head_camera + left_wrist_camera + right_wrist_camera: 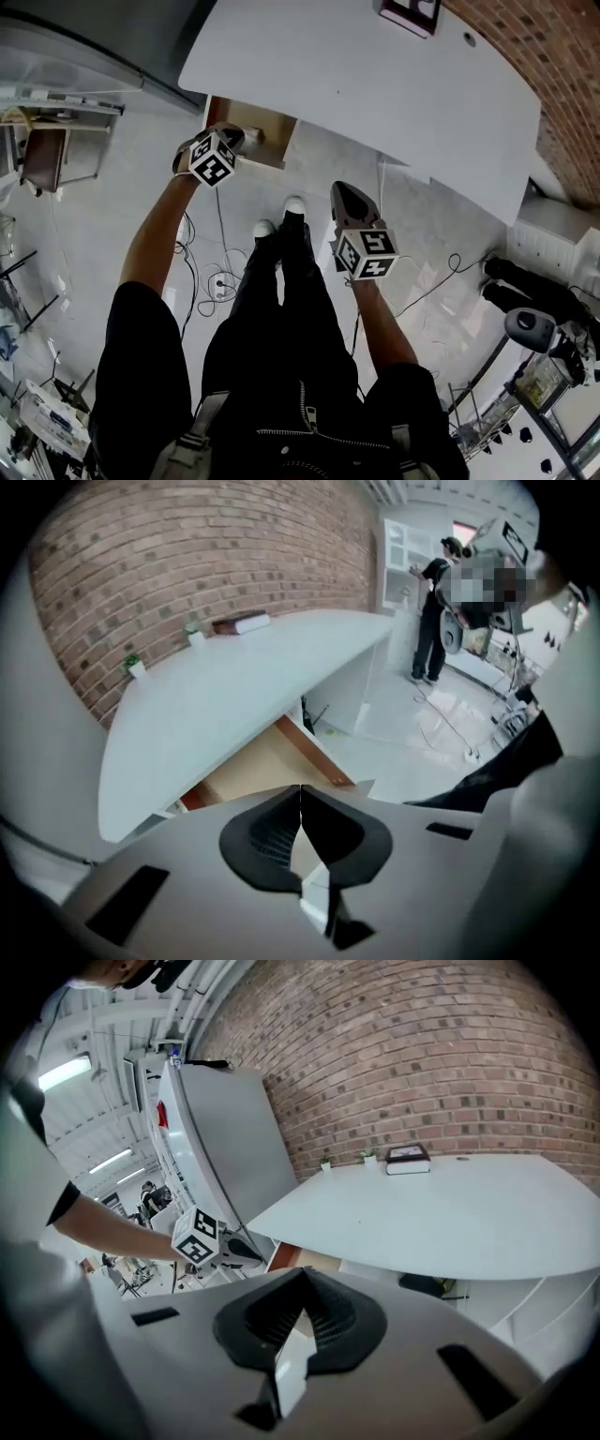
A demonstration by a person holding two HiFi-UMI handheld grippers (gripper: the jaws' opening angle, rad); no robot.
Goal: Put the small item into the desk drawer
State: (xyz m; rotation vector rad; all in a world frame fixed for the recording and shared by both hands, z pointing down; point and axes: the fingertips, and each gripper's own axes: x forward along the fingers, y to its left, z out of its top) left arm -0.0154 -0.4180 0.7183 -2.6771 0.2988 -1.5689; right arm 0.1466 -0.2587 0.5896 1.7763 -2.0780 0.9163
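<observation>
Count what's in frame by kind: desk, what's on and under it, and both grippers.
Grippers: 2, left gripper and right gripper, fingers together on both
Desk: 1
Open drawer: 1
Small potted plants: 2
Book: 1
Total: 7

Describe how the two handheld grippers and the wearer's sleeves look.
The left gripper and right gripper match: pale grey bodies, each carrying a white cube with black square markers. Each claw is lined with black ribbed pads. The person wears black short sleeves.
</observation>
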